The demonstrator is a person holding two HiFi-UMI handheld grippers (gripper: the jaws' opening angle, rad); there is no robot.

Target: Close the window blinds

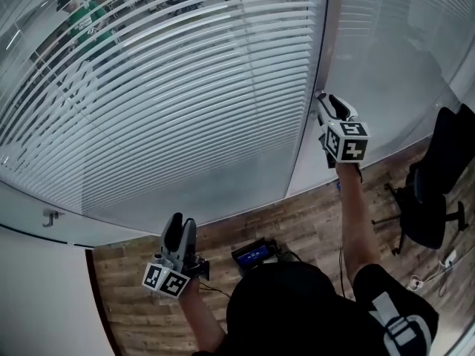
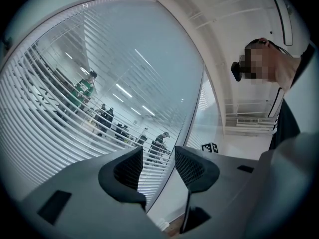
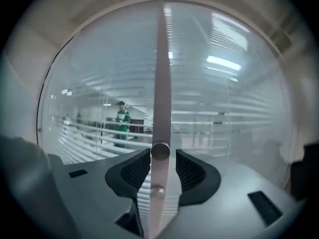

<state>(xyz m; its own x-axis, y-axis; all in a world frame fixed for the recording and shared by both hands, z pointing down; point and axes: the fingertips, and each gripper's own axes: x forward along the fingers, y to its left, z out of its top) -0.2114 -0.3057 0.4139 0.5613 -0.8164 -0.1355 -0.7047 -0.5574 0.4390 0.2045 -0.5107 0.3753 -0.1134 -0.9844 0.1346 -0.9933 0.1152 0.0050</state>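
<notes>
Two claws: both stand with jaws apart, and neither presses on anything.
Right claw (image 3: 162,168): raised against the frame post, jaws spread to either side of the round tilt knob (image 3: 160,151). A sliver of gap shows at the right pad, so I judge it is not clamped.
Knob from claw: straight ahead and centred between the pads, its short axis pointing out of the post toward the claw.
Frame post (image 3: 162,73): runs upright between the two glass panes, with the knob on its face.
Left claw (image 2: 158,171): low and well apart from the post, aimed at the left pane, with nothing between its pads.
Nearer hand: the right, by far; any further twist of the knob looks like its job.
Window blinds (image 1: 185,102): horizontal slats behind the glass, left of the post. They are gapped up high, where a person in green (image 1: 87,19) shows through, so the closing seems unfinished.
Surface: none in view; wooden floor (image 1: 312,217) below.
Room: office chair (image 1: 434,191) at right; a small device with a blue screen (image 1: 254,254) on the floor.
</notes>
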